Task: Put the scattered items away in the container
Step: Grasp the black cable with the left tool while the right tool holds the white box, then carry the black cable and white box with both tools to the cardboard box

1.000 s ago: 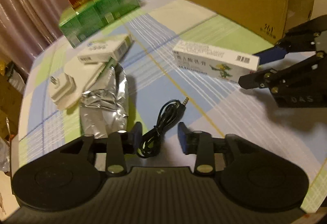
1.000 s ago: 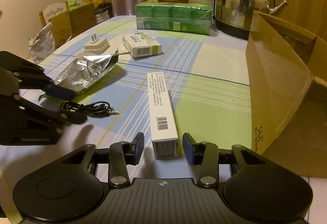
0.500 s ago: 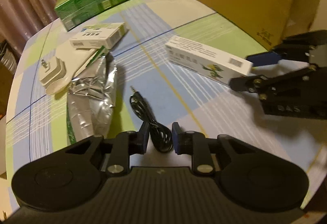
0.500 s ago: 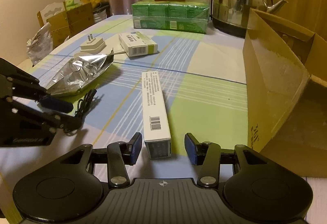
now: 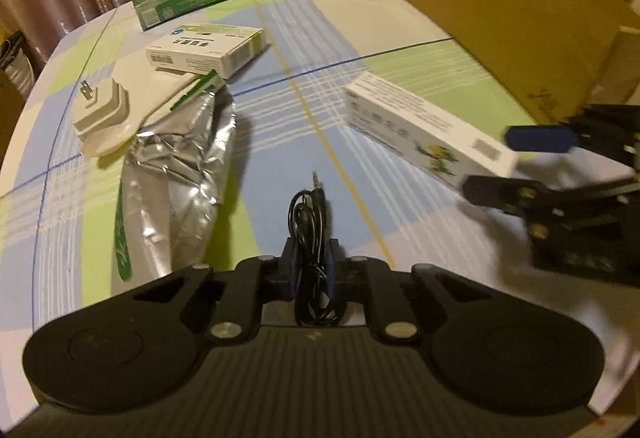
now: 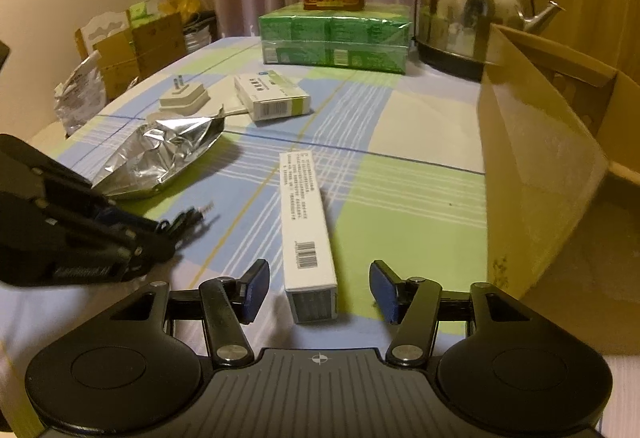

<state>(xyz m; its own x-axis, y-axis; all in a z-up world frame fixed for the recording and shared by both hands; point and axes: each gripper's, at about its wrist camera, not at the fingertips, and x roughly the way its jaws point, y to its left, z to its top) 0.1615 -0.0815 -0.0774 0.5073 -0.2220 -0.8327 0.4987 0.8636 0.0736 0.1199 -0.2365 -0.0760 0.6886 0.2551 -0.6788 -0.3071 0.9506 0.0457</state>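
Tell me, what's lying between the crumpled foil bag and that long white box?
The black audio cable, clamped in the left tongs, on otherwise bare checked cloth; the left wrist view shows it best.

Left gripper [image 5: 311, 270] clamped on a coiled black audio cable [image 5: 310, 214] over a blue-green checked tablecloth [image 5: 360, 50], crumpled silver foil pouch [image 5: 176, 174] left, long white carton [image 5: 424, 130] right between the opening right gripper's [image 5: 508, 162] jaws, brown cardboard box [image 5: 500, 6] far right.

A coiled black audio cable [image 5: 310, 234] is pinched upright with its plug forward, a long white carton [image 6: 306, 230] lies flat near the tall cardboard box [image 6: 532, 174], and a crumpled foil pouch [image 6: 160, 158], a white plug adapter [image 6: 184, 96] and a small medicine box [image 6: 272, 98] lie farther back.
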